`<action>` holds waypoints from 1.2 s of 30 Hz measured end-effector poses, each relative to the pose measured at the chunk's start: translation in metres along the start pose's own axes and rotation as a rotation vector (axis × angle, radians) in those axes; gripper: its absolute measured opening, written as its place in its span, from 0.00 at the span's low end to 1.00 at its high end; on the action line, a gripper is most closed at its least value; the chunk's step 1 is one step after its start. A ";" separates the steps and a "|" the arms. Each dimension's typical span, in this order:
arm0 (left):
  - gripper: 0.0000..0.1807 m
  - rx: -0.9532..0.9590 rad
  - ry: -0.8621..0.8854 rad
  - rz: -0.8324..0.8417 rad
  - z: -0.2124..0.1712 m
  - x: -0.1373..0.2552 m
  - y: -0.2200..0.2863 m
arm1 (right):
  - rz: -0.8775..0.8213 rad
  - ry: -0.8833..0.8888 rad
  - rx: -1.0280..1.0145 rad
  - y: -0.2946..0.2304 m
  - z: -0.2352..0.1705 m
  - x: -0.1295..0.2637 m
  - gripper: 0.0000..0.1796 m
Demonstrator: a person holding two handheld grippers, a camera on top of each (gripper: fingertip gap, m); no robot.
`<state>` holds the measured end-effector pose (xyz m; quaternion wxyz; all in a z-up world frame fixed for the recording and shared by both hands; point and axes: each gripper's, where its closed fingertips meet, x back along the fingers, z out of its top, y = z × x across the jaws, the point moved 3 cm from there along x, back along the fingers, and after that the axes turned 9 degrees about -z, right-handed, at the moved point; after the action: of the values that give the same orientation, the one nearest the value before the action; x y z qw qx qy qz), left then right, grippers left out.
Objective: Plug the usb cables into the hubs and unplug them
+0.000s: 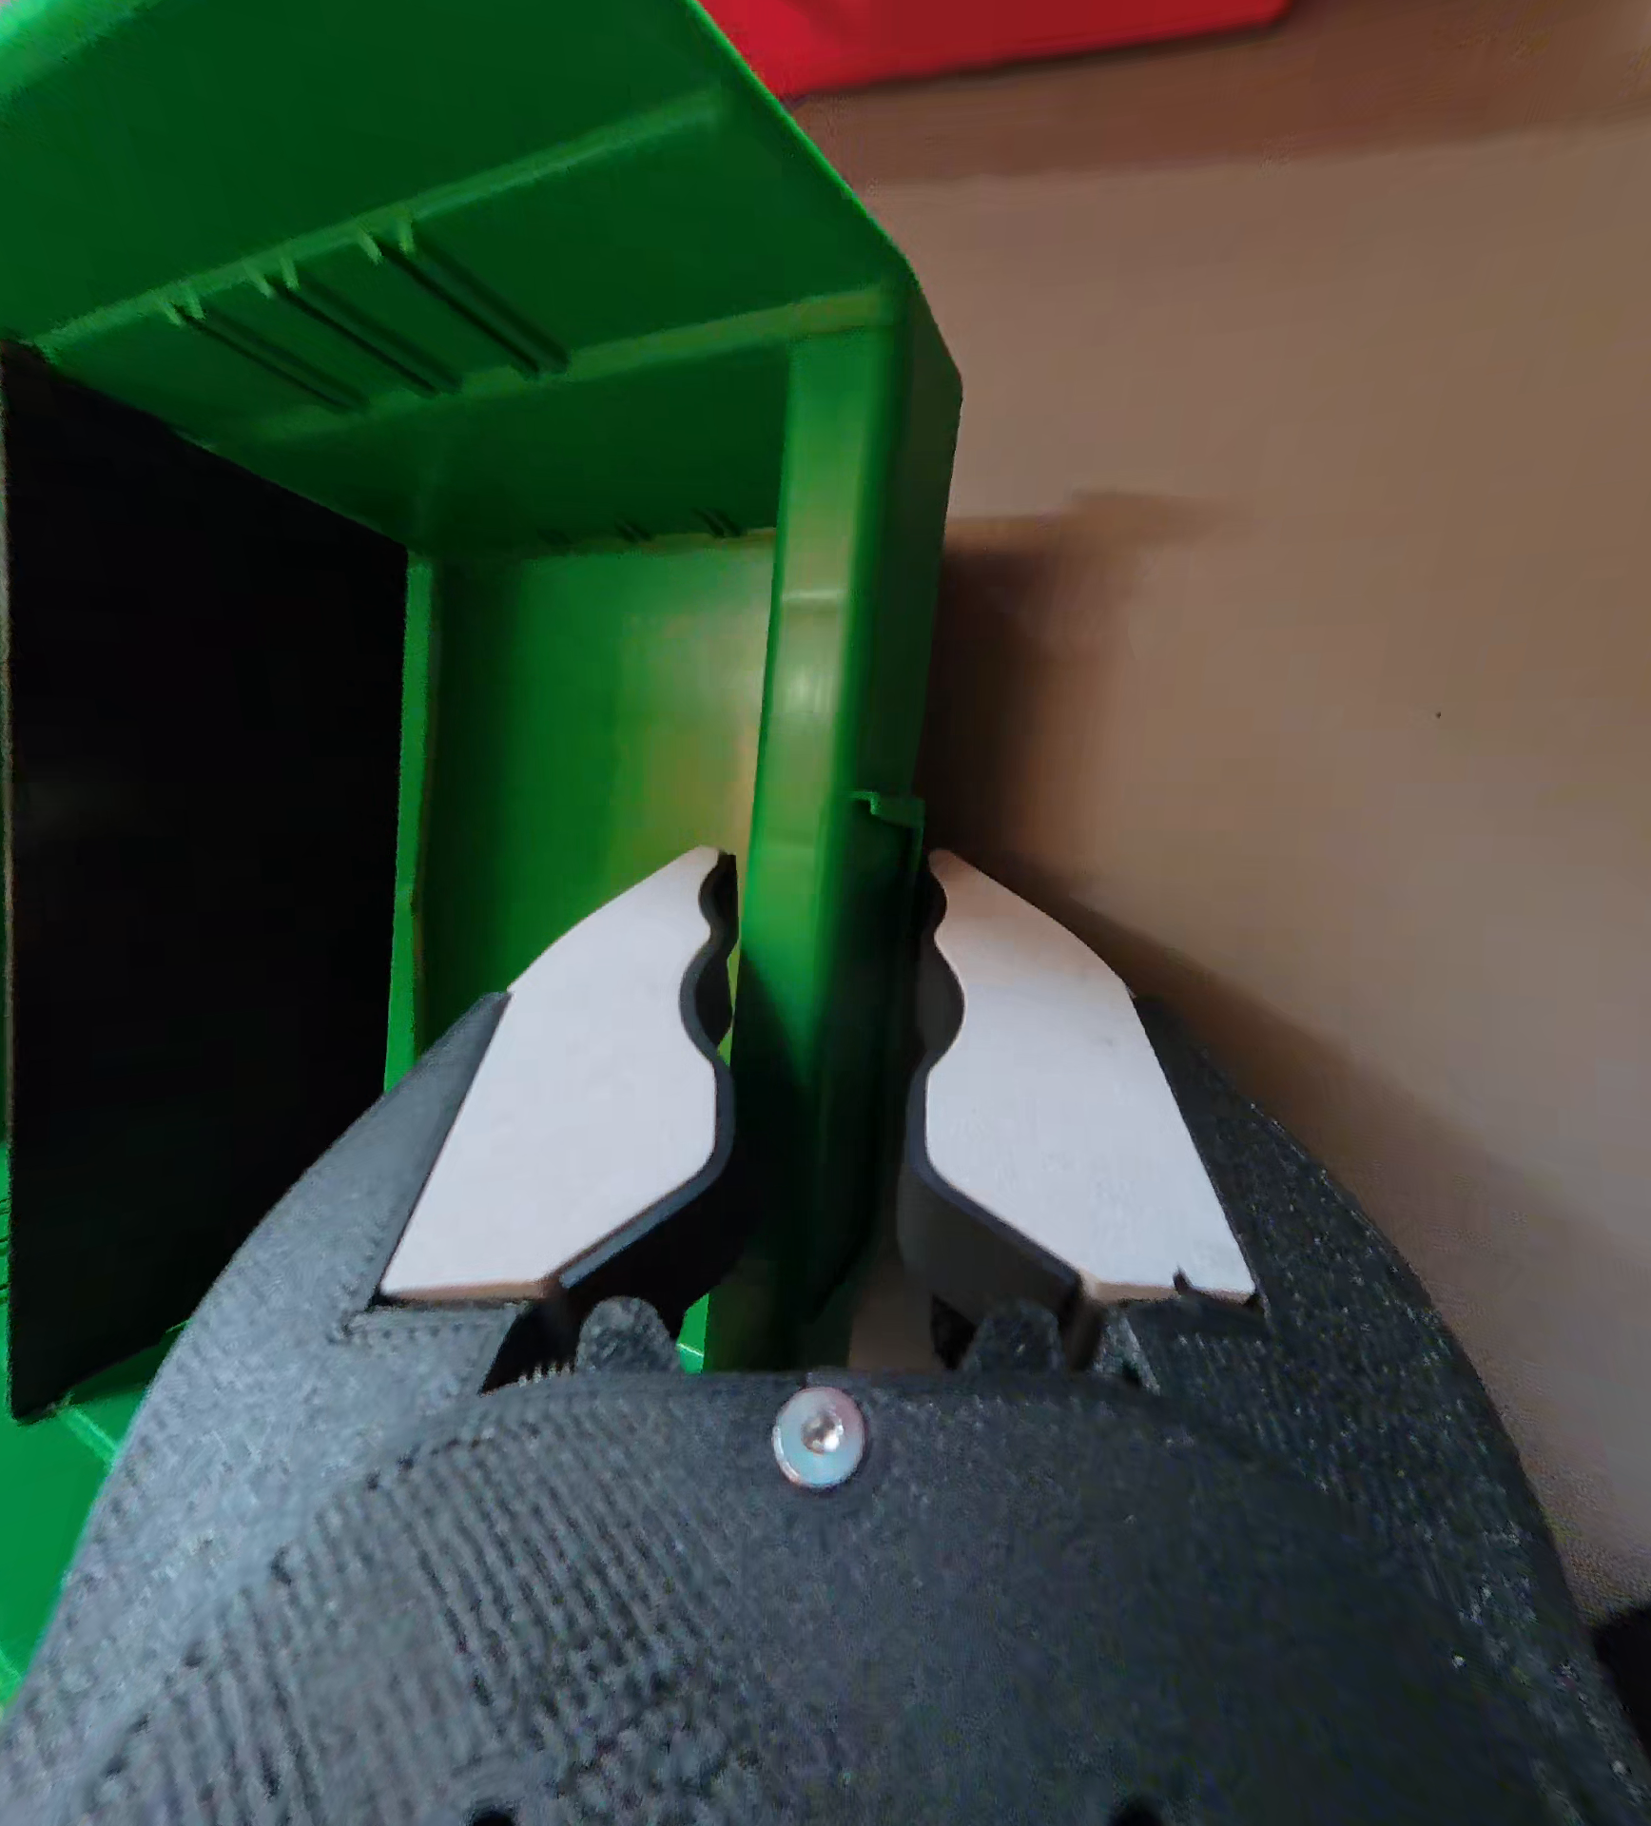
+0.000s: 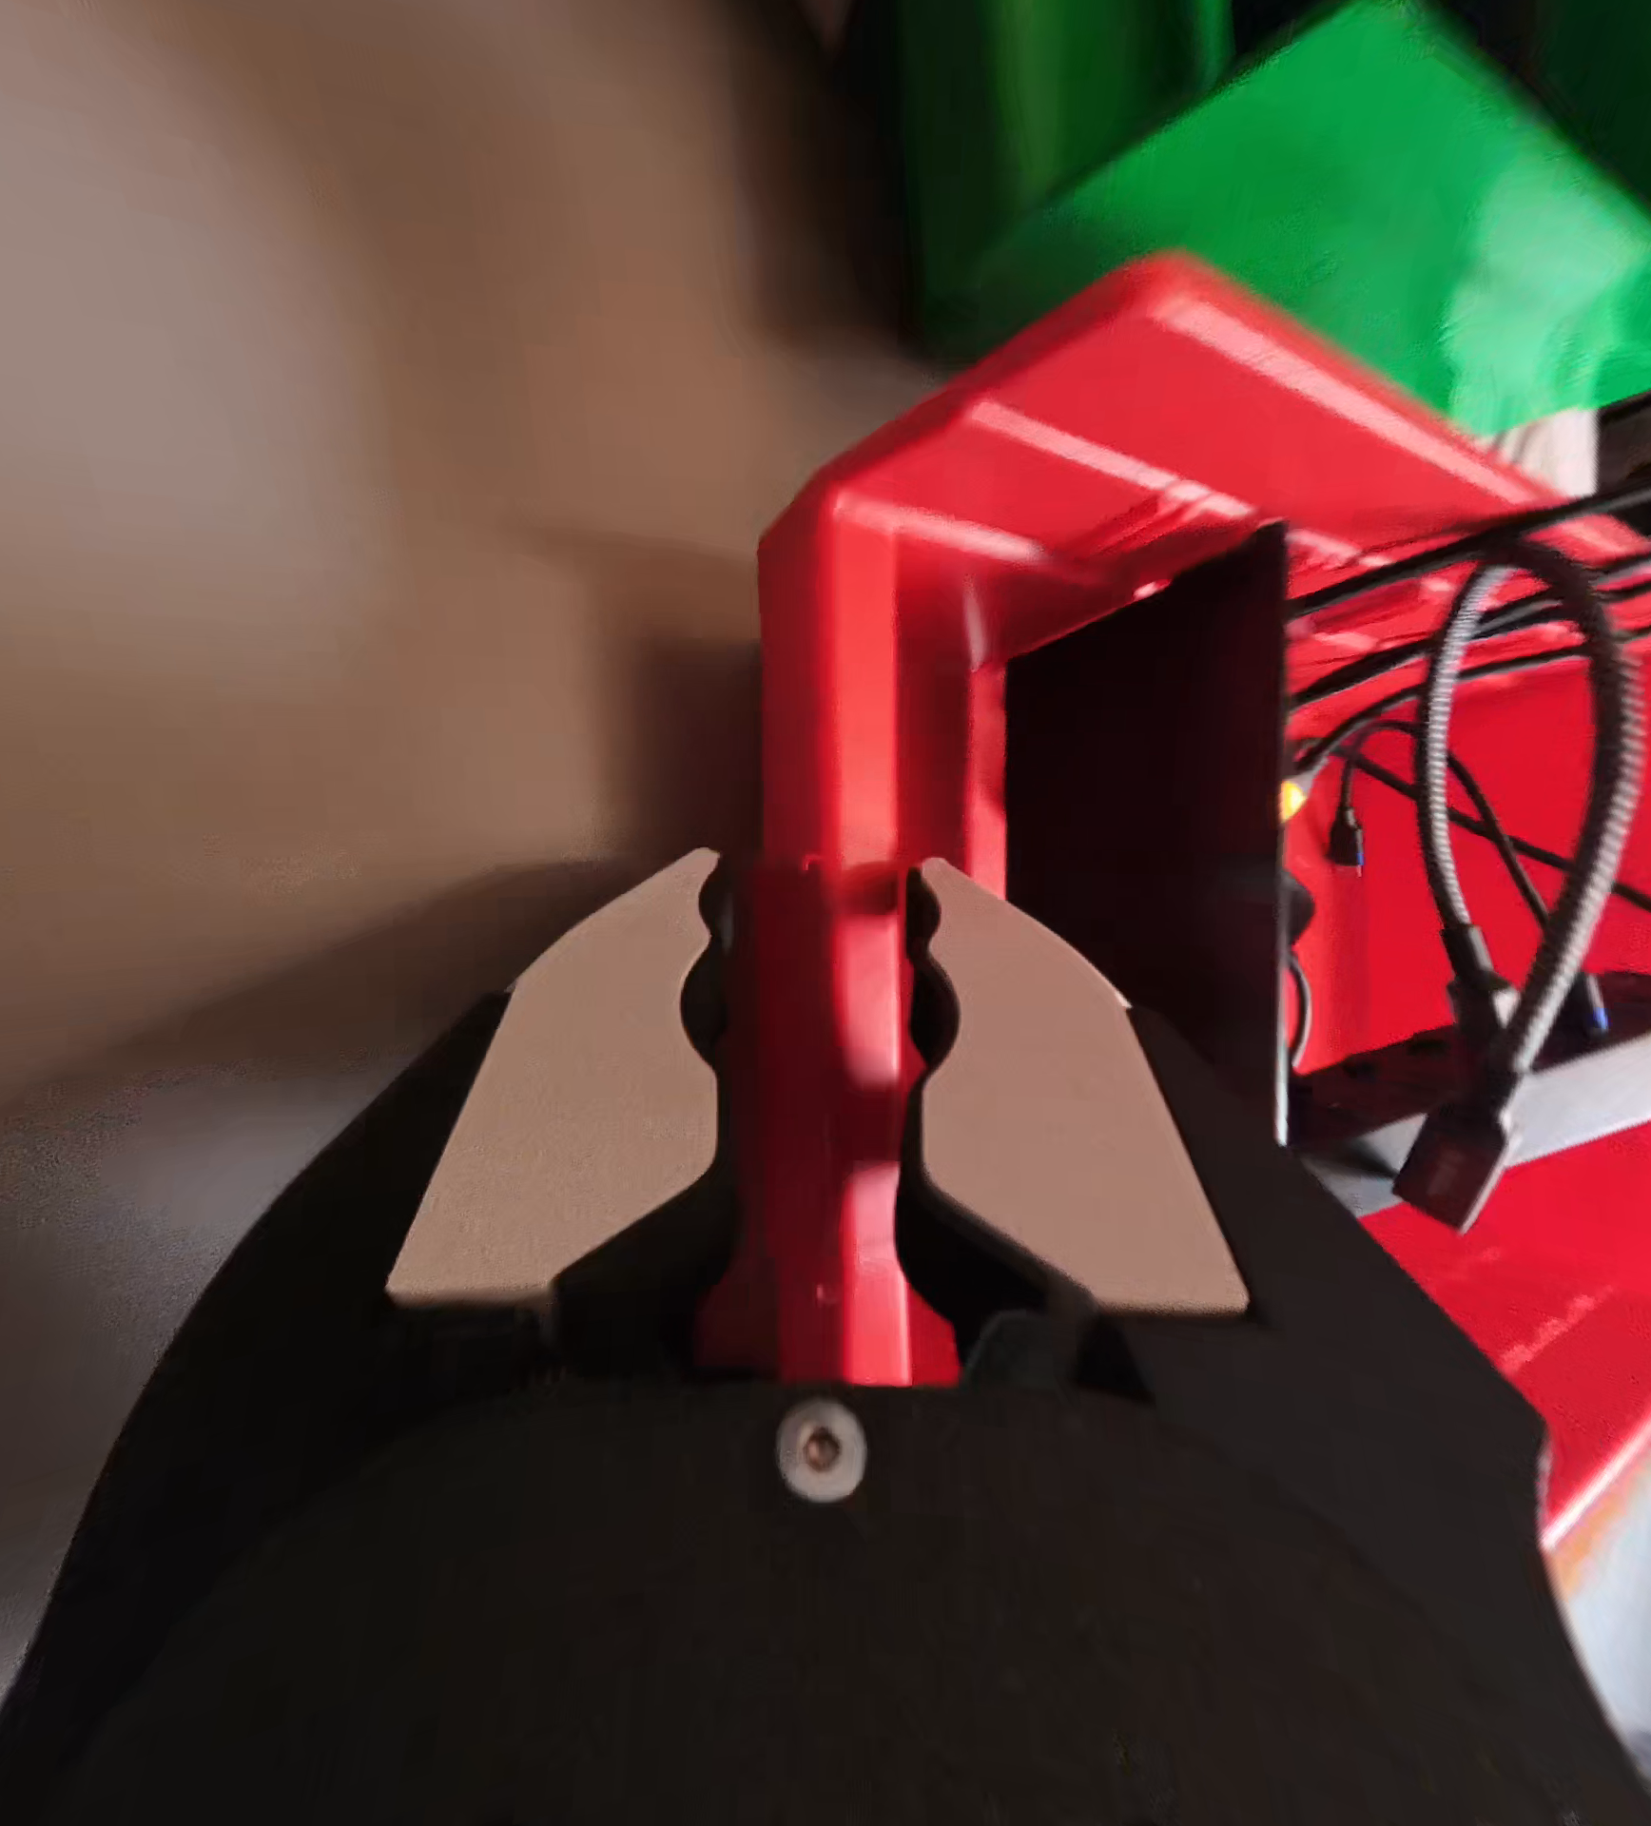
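Brown tabletop (image 1: 1345, 692) is seen beyond both bins. Only in the left wrist view is the green bin (image 1: 505, 296) seen close, its wall clamped by the left gripper (image 1: 826, 879), a black divider (image 1: 199, 840) standing inside. Only in the right wrist view are the usb cables (image 2: 1533, 790) shown, lying in the red bin (image 2: 1049, 464), whose rim is pinched by the right gripper (image 2: 817, 879); a braided cable loops over, its plug (image 2: 1454, 1156) pointing down-right. No hub can be made out.
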<state>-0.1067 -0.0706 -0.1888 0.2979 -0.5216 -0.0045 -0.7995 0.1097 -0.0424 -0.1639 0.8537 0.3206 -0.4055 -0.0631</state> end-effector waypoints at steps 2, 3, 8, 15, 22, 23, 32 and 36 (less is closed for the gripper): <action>0.20 0.035 0.094 0.003 0.009 0.006 -0.001 | -0.041 0.119 -0.149 0.012 0.009 0.023 0.19; 0.21 0.065 0.157 0.001 0.015 0.012 0.000 | -0.092 0.174 -0.214 0.022 0.010 0.037 0.19; 0.25 0.263 0.497 -0.019 0.044 0.049 0.014 | -0.412 0.284 -0.577 0.078 -0.035 0.088 0.26; 0.27 0.634 0.865 -0.032 0.083 0.071 0.038 | -0.493 0.219 -0.855 0.081 -0.086 0.064 0.38; 0.33 0.745 0.878 -0.020 0.122 0.044 0.047 | -0.585 0.228 -0.915 0.086 -0.092 0.063 0.35; 0.33 0.748 0.873 -0.014 0.126 0.039 0.048 | -0.583 0.220 -0.925 0.085 -0.096 0.062 0.36; 0.33 0.787 0.807 0.078 0.155 -0.007 0.038 | -0.508 0.177 -1.004 0.079 -0.103 0.043 0.30; 0.25 0.807 0.781 0.186 0.153 -0.010 0.026 | -0.523 0.178 -1.020 0.079 -0.102 0.043 0.26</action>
<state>0.0356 -0.0389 -0.1357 0.5223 -0.0301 -0.1531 -0.8384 0.2010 0.0544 -0.1364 0.8872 -0.0379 -0.1576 -0.4320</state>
